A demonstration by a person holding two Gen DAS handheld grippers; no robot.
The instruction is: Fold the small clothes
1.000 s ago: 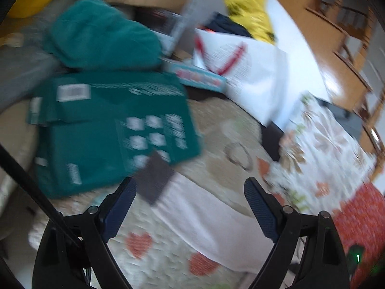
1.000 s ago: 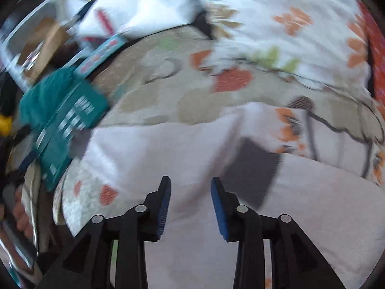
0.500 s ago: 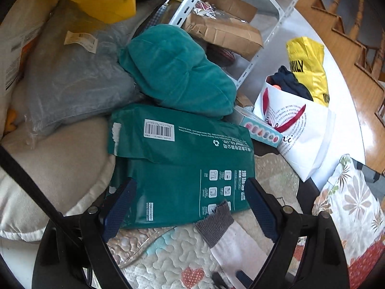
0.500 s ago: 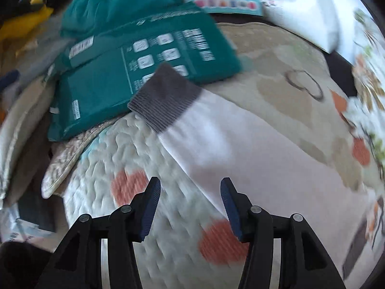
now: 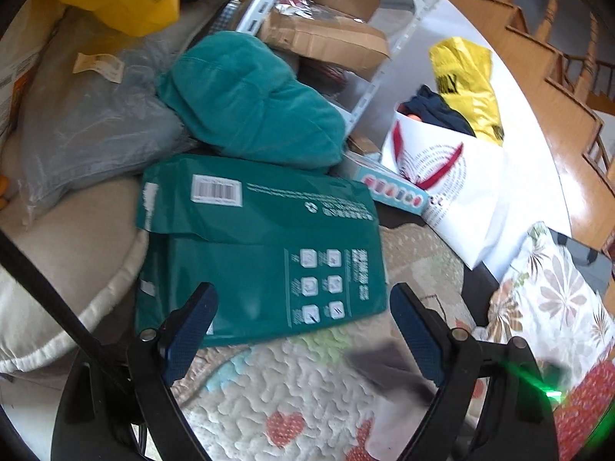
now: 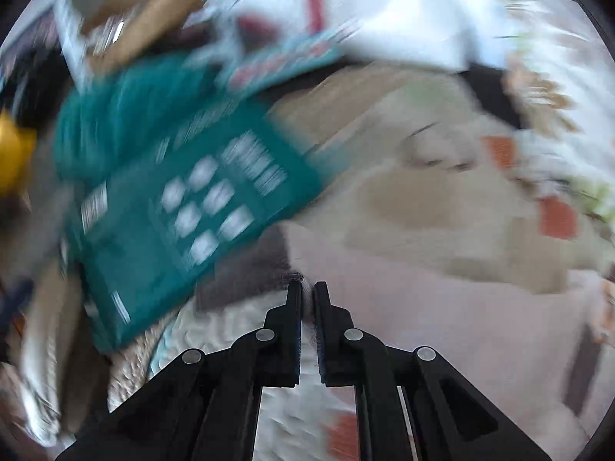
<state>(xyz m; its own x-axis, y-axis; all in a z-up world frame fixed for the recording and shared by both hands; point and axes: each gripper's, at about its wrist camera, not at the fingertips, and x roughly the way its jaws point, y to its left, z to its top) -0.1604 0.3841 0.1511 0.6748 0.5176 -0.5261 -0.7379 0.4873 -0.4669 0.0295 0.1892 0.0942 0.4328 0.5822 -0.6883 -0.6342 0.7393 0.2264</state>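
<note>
A small pale pink garment [image 6: 442,307] with a dark grey ribbed cuff [image 6: 246,269] lies on a quilted cover [image 6: 215,330] with red hearts. My right gripper [image 6: 306,288] is shut on the garment near the cuff; this view is blurred by motion. In the left wrist view the grey cuff [image 5: 384,368] appears blurred at the lower right, between the fingers. My left gripper [image 5: 303,330] is wide open and empty above the quilted cover [image 5: 292,384].
A green flat package [image 5: 261,253] lies just beyond the garment, with a teal cushion [image 5: 250,103] and a grey pillow [image 5: 92,123] behind. A white paper bag [image 5: 453,184], a yellow bag [image 5: 465,80] and a floral cushion [image 5: 553,299] stand to the right.
My right gripper has closed on the garment by its grey cuff and is moving fast. The cuff has shifted right in the left wrist view. The left gripper stays open.
</note>
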